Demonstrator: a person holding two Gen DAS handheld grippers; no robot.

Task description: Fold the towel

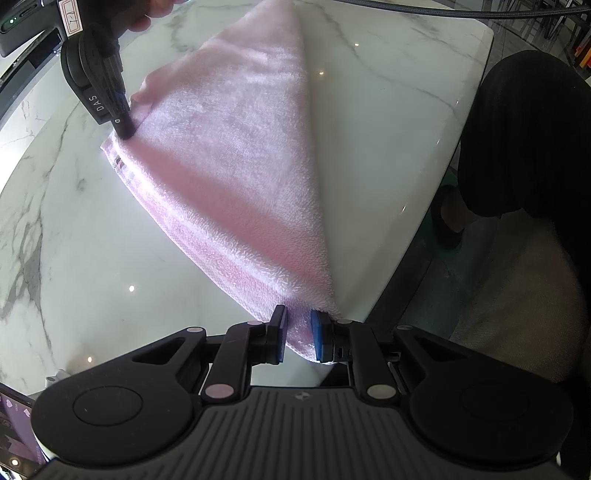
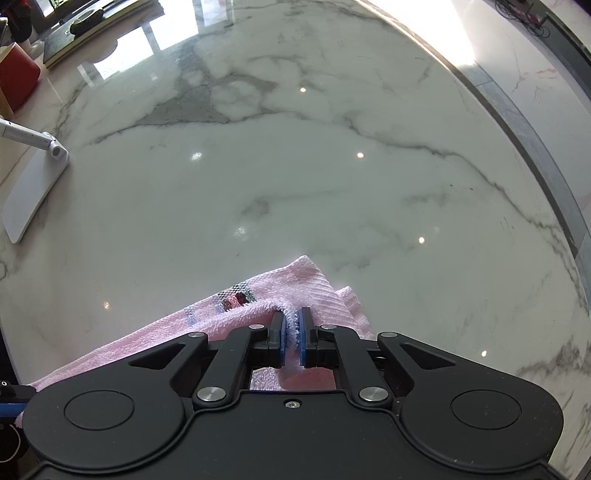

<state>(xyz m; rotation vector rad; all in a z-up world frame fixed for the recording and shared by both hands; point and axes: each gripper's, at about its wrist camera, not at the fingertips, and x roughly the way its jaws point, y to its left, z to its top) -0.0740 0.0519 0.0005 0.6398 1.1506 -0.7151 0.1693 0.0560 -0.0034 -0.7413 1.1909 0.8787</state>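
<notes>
A soft pink towel (image 1: 236, 162) is stretched over a shiny white marble table (image 1: 388, 96) with gray lines in it. In the left wrist view the towel fills the middle of the frame, wide at the upper left and getting thin as it comes down to the bottom center. There the left gripper (image 1: 298, 334) has its two blue pads (image 1: 318, 334) closed on a bunched end of the towel, with pink cloth squeezed between them. At the upper left of the same frame the right gripper (image 1: 125, 131) comes down at a slant and its black tip sits on the far edge of the towel, near a little woven stripe. A bit of the person's hand (image 1: 147, 14) shows at the top edge above it. A dark cable (image 1: 443, 13) runs across the top right, and a black chair back (image 1: 524, 136) stands past the table's edge on the right. In the right wrist view the right gripper (image 2: 293, 332) is at the bottom center, and its blue pads pinch a thin fluffy edge of the towel (image 2: 147, 328) tight. The towel lies in the lower left of that frame, with a corner folded over that pokes up past the fingers. The towel has a small checked patch (image 2: 234, 297) just left of the fingers. A white flat stand base (image 2: 33, 192) with a silver arm rests on the table at the left edge. A red box (image 2: 16, 79) sits at the upper left.
</notes>
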